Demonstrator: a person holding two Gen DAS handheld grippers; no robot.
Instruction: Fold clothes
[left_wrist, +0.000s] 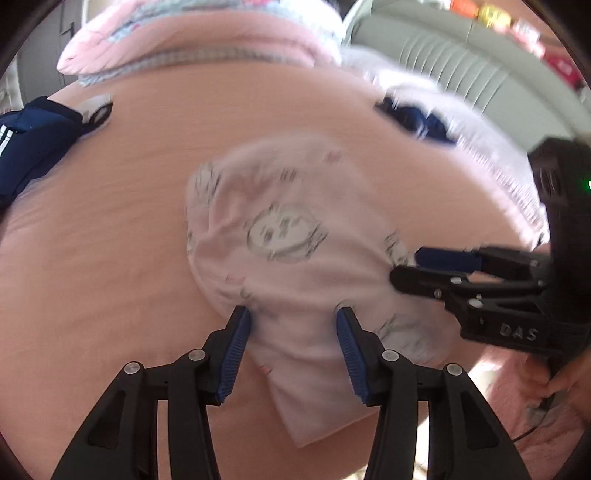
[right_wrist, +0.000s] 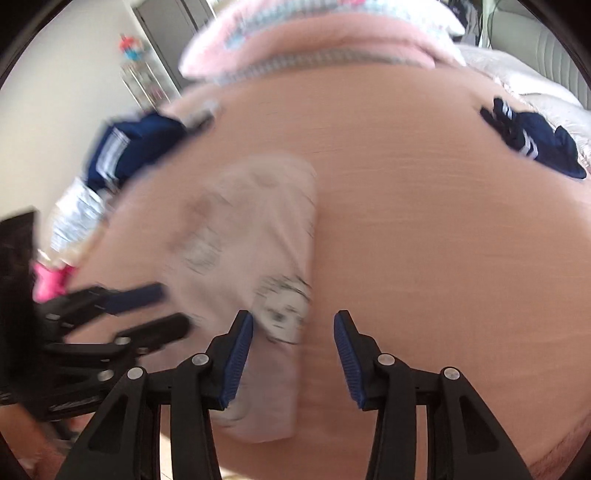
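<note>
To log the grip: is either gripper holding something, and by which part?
Nothing seems held. The left gripper stands open over the lower part of the printed pale pink garment; the right gripper is open beside its edge.

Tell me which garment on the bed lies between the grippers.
The pale pink printed garment, mid-bed on the peach sheet. The two navy striped garments lie off toward the edges.

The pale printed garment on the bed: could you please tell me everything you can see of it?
The garment is soft pale pink cloth printed with grey cartoon faces. It lies folded and rumpled on the pink sheet, narrowing toward the cameras. The left gripper straddles its near part with jaws apart; the right gripper hovers over its edge, also apart. Whether either pad presses it is unclear. Motion blur hides finer detail.
</note>
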